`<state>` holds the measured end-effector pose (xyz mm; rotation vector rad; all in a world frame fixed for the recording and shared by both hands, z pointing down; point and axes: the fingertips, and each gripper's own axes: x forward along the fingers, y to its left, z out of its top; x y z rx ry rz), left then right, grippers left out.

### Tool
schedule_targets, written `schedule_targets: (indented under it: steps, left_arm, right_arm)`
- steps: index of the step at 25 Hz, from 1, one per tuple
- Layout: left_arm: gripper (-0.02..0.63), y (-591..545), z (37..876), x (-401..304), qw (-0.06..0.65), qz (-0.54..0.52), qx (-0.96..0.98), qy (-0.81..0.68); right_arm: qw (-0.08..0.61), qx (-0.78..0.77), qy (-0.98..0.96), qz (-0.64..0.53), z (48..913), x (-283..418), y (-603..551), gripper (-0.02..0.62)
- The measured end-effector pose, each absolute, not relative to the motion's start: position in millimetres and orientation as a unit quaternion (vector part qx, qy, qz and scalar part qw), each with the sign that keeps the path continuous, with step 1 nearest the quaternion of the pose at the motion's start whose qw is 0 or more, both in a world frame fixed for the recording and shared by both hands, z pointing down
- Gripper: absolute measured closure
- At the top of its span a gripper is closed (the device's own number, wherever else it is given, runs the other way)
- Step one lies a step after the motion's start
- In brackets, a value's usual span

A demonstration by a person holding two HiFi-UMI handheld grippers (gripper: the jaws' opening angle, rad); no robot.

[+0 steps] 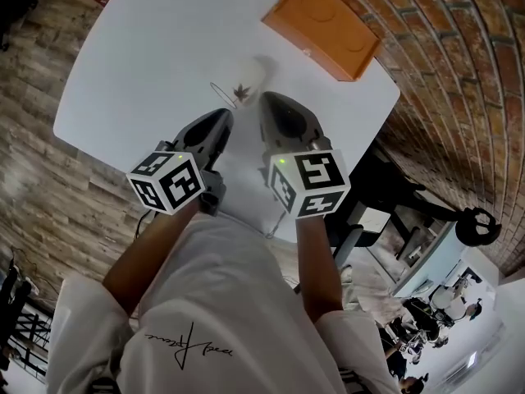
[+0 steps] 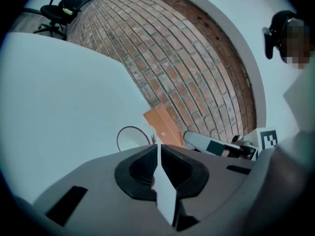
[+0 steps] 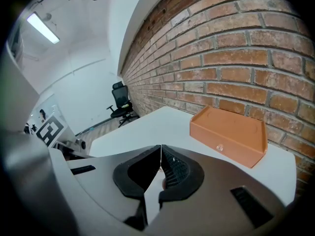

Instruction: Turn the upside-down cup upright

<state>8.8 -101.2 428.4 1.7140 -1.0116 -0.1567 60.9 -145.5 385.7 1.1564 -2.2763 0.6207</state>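
On the cup [image 1: 250, 77] sits a leaf print [image 1: 242, 92].

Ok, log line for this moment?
left gripper shut, empty | right gripper shut, empty | cup on table, untouched, just ahead of both | orange tray beyond

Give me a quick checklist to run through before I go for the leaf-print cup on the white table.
1. Cup upright: not ok; it seems to lie tipped, with its rim toward the left gripper.
2. Left gripper open for a grasp: not ok; jaws together, nothing between them.
3. Right gripper open: not ok; jaws together, nothing between them.
4. Orange box apart from the cup: ok.
5. Cup well in from the table edge: ok.
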Motion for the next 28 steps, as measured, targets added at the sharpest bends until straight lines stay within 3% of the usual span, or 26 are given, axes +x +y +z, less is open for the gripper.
schedule_targets:
  steps: [28]
  left_arm:
    - [0.598, -113, 452, 19, 0.572, -0.041, 0.717, -0.395]
  right_arm:
    - [0.301, 0.418, -0.830, 0.214, 416, 61, -178, 0.575]
